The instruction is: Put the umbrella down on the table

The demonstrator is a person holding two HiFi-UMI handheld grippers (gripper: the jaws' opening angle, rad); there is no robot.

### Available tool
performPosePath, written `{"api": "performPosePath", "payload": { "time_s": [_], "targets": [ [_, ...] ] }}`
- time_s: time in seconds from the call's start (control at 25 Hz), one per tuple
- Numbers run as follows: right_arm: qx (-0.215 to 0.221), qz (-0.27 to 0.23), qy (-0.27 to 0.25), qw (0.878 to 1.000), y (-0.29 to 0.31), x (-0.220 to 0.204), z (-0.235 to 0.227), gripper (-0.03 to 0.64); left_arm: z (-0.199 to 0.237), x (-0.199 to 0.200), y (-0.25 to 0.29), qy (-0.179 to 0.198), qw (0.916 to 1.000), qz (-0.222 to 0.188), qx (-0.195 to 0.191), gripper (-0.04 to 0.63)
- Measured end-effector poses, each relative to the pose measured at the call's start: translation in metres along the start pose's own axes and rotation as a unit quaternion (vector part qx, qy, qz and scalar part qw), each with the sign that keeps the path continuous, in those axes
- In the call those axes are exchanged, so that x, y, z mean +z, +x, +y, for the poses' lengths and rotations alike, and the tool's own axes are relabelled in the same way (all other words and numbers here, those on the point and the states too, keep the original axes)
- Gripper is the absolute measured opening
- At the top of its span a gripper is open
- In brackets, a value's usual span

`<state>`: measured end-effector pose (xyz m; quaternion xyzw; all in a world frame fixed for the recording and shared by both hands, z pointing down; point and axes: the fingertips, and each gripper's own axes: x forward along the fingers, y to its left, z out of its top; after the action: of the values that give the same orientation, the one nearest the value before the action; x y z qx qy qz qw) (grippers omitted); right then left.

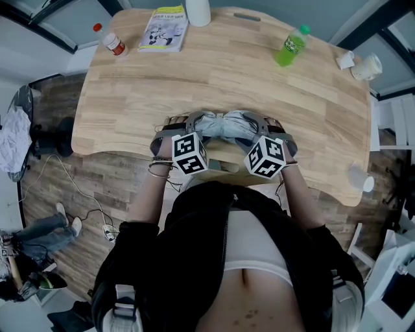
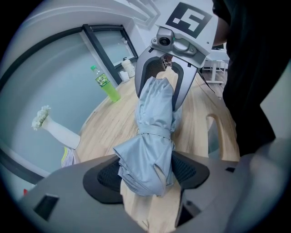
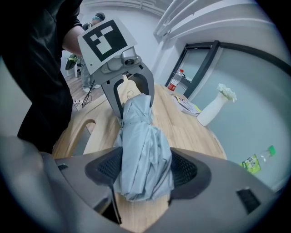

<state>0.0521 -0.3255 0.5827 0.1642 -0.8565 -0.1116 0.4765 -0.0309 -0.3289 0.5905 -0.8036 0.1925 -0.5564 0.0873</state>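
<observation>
A folded pale blue umbrella (image 1: 224, 124) lies crosswise near the front edge of the wooden table (image 1: 227, 78), between my two grippers. My left gripper (image 1: 193, 124) is at its left end, with the bunched fabric (image 2: 152, 150) pinched between the black pads (image 2: 104, 175). My right gripper (image 1: 262, 128) is at the other end. Its jaws stand wide, and the umbrella (image 3: 143, 150) sits loosely between its pads (image 3: 186, 170). Each gripper view shows the other gripper at the far end of the umbrella: the right gripper (image 2: 161, 68) and the left gripper (image 3: 129, 86).
On the far side of the table stand a green bottle (image 1: 292, 45), a red-capped bottle (image 1: 113, 40), a booklet (image 1: 165, 28) and a white vase (image 1: 198, 11). Paper cups (image 1: 360, 65) sit at the right corner. The table's front edge curves in where the person stands.
</observation>
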Motion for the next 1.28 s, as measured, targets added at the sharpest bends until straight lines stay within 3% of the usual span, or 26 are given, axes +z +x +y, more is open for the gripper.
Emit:
{"api": "performPosePath", "payload": {
  "time_s": [0.48, 0.72, 0.88, 1.08, 1.28],
  "targets": [
    [-0.03, -0.043, 0.025, 0.998, -0.019, 0.007, -0.008, 0.318, 0.005, 0.003, -0.015, -0.028, 0.9991, -0.019, 0.024, 0.321],
    [-0.04, -0.083, 0.067, 0.993, -0.033, 0.019, -0.018, 0.316, 0.014, 0.006, -0.027, -0.079, 0.994, -0.055, 0.052, 0.311],
    [-0.041, -0.094, 0.07, 0.992, -0.038, 0.025, -0.016, 0.305, 0.015, 0.008, -0.029, -0.09, 0.9911, -0.063, 0.075, 0.302],
    [-0.053, -0.108, 0.08, 0.99, -0.042, 0.03, -0.016, 0.282, 0.022, 0.015, -0.04, -0.126, 0.9809, -0.098, 0.111, 0.243],
    [-0.092, -0.138, 0.094, 0.982, -0.056, 0.037, -0.027, 0.2, 0.029, 0.025, -0.052, -0.172, 0.9685, -0.134, 0.12, 0.19]
  ]
}}
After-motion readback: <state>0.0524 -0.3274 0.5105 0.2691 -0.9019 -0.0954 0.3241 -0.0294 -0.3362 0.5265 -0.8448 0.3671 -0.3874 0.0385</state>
